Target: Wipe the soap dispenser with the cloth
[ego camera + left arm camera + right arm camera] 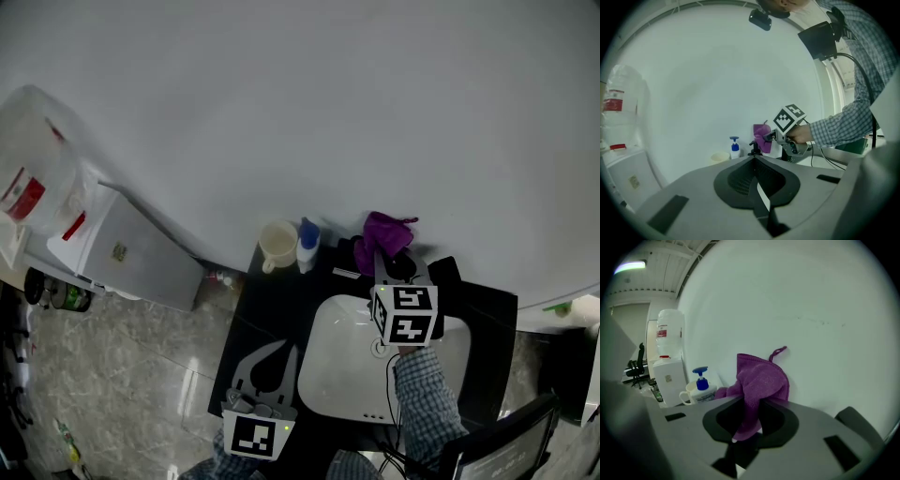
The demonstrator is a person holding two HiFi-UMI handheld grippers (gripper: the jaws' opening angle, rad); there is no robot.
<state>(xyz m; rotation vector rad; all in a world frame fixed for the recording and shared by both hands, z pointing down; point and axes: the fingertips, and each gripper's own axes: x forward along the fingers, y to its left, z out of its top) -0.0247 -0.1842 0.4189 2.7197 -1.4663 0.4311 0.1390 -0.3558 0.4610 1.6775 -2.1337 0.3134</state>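
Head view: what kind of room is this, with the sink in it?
Probably a washroom or an office wash corner. There is a white sink set in a dark counter, a soap dispenser beside a cup, and a water cooler to the left.

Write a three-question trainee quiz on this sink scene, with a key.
1. True or false: the right gripper has its jaws shut on the purple cloth.
2. What stands right beside the soap dispenser? A) a cream cup B) a kettle C) a plate
3. Fill in: the left gripper, jaws together, holds ____.
Key: 1 true; 2 A; 3 nothing.
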